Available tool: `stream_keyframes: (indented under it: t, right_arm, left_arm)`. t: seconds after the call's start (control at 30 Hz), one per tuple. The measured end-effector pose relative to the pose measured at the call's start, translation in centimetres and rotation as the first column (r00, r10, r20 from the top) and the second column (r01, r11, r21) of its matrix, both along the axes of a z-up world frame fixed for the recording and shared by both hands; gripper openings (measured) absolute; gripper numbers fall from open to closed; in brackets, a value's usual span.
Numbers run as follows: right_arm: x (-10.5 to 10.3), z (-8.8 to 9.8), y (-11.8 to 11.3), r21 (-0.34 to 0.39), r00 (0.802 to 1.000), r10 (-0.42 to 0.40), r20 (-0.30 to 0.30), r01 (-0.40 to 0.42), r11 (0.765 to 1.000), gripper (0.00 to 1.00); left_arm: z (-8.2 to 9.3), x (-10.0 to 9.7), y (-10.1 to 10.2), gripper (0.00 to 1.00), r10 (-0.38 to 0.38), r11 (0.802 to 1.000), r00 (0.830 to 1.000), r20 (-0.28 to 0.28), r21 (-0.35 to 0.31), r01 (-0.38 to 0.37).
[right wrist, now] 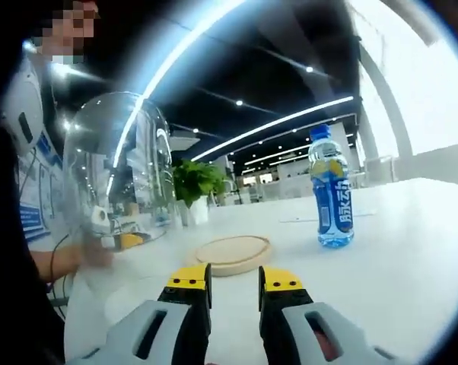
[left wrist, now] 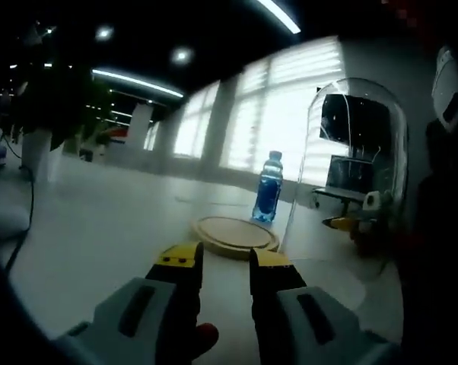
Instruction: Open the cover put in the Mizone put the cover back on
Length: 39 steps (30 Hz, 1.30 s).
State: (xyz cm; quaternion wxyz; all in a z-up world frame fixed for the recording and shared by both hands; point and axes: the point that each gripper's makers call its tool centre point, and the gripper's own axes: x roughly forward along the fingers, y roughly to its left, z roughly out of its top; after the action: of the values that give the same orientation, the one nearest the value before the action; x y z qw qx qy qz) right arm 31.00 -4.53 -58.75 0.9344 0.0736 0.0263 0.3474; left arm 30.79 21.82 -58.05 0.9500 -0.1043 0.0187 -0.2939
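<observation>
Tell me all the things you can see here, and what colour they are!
Mizone bottle: one, blue with a blue cap, upright on the white table, beyond the base.
Wooden base: one, pale tan, flat on the table.
Glass cover: one, clear dome, off the base, beside it.
Potted plant: one, green, behind the base.
Left gripper: yellow-tipped grey jaws, apart, holding nothing.
Right gripper: yellow-tipped grey jaws, apart, holding nothing.

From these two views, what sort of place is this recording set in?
Probably an open-plan office: long ceiling light strips, big windows with blinds, a potted plant and a large white table.
</observation>
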Motion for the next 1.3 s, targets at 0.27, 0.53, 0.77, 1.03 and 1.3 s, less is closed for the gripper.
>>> stream_keyframes:
  t: [0.27, 0.53, 0.77, 1.03, 1.3]
  right_arm:
    - [-0.5, 0.3, 0.2, 0.058, 0.998, 0.055, -0.011, -0.054, 0.997, 0.15]
    - [-0.5, 0.6, -0.5, 0.075, 1.000, 0.025, -0.004, -0.025, 0.997, 0.13]
    - [-0.5, 0.3, -0.2, 0.051, 1.000, 0.028, -0.005, -0.028, 0.998, 0.13]
    - [-0.8, 0.1, 0.9, -0.002, 0.998, 0.066, 0.015, -0.066, 0.998, 0.13]
    - [-0.6, -0.2, 0.8, -0.019, 0.998, 0.058, 0.004, -0.058, 0.998, 0.13]
  left_arm:
    - [-0.3, 0.1, -0.2, 0.18, -0.007, 1.000, 1.000, -0.021, -0.004, 0.007]
    - [-0.8, 0.2, -0.7, 0.18, -0.034, 0.999, 0.998, -0.044, 0.009, 0.035]
    - [-0.7, 0.4, -0.2, 0.18, -0.009, 1.000, 1.000, -0.019, 0.014, 0.010]
    - [-0.5, 0.1, -0.2, 0.18, 0.015, 0.998, 0.999, 0.039, 0.067, -0.018]
    - [-0.8, 0.1, 0.1, 0.17, 0.034, 0.994, 0.998, 0.053, 0.098, -0.039]
